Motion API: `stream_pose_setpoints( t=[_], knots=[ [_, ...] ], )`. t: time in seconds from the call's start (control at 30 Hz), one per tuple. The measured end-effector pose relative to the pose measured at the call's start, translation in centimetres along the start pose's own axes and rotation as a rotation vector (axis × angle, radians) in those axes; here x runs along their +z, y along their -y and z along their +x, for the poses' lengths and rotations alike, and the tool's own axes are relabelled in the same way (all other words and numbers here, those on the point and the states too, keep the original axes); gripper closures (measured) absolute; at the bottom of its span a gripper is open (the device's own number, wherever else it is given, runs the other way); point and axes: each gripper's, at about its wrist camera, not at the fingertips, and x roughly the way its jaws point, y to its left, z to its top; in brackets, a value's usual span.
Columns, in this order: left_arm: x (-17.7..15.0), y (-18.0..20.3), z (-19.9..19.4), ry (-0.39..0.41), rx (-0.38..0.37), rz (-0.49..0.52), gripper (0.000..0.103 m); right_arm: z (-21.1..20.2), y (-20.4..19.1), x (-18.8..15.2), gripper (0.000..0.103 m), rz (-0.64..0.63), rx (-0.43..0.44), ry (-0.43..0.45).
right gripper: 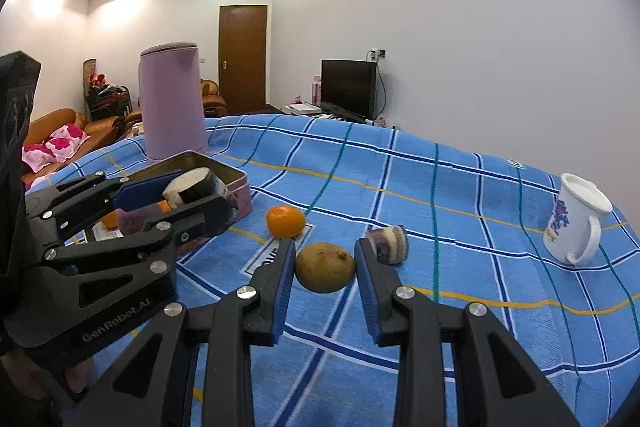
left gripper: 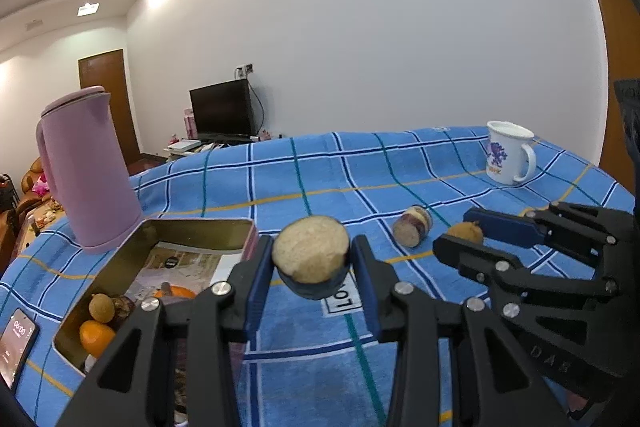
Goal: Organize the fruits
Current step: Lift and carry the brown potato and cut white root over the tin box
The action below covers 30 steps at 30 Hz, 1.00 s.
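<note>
Two tongs, left (left gripper: 312, 261) gripping halved fruit (left gripper: 311, 255), right (right gripper: 325, 267) gripping brown fruit (right gripper: 325, 267)

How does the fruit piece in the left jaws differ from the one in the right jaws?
The dark-skinned cut fruit half shows a flat pale cut face and sits near the gold tin box; the brown-yellow oval whole fruit is uncut, smooth-skinned, away from the box. Both are clamped between blue pads above the blue plaid cloth.

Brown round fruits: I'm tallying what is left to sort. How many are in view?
2. One brown fruit lies in the tin beside an orange; the other brown fruit is gripped in the right tongs. More may be hidden in the tin.
</note>
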Motion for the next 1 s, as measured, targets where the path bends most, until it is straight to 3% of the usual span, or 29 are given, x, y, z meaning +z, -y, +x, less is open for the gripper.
stream_pose_setpoints(
  t=[1.0],
  knots=[
    [-0.6, -6.9, -1.7, -0.027, 0.104, -0.059, 0.062, 1.6, -6.5, 3.8, 0.070, -0.087, 0.126, 0.018]
  ],
)
